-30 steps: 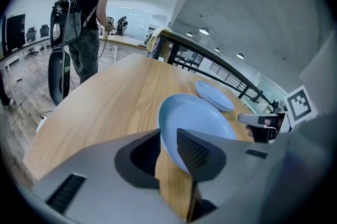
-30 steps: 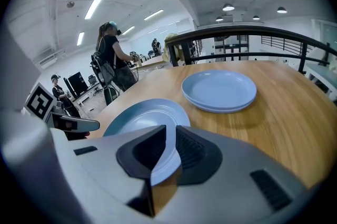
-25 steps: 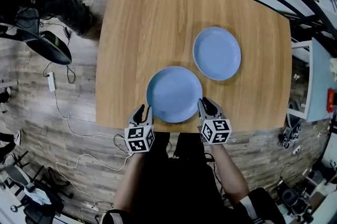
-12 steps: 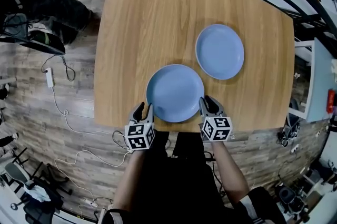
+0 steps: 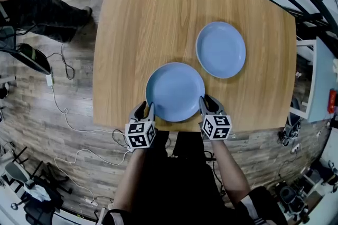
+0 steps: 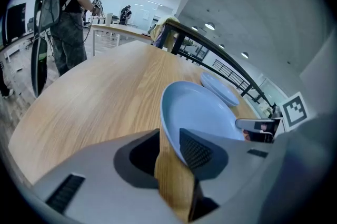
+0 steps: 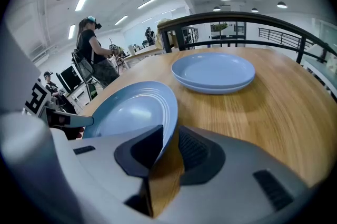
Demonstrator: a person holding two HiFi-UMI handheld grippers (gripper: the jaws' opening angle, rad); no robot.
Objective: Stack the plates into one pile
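Fingers (image 6: 197, 152) of the left gripper (image 6: 169, 136) hide part of the near plate (image 6: 205, 107) from us; our head view crops a bystander (image 5: 42, 6).

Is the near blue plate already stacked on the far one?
No, in the head view the near blue plate lies on the wooden table beside the far blue plate, not on it.

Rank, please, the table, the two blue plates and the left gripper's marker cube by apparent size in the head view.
1. Table.
2. Near plate and far plate: about alike; the near one looks slightly wider, perhaps only because it is closer to the camera.
3. Marker cube on the left gripper.
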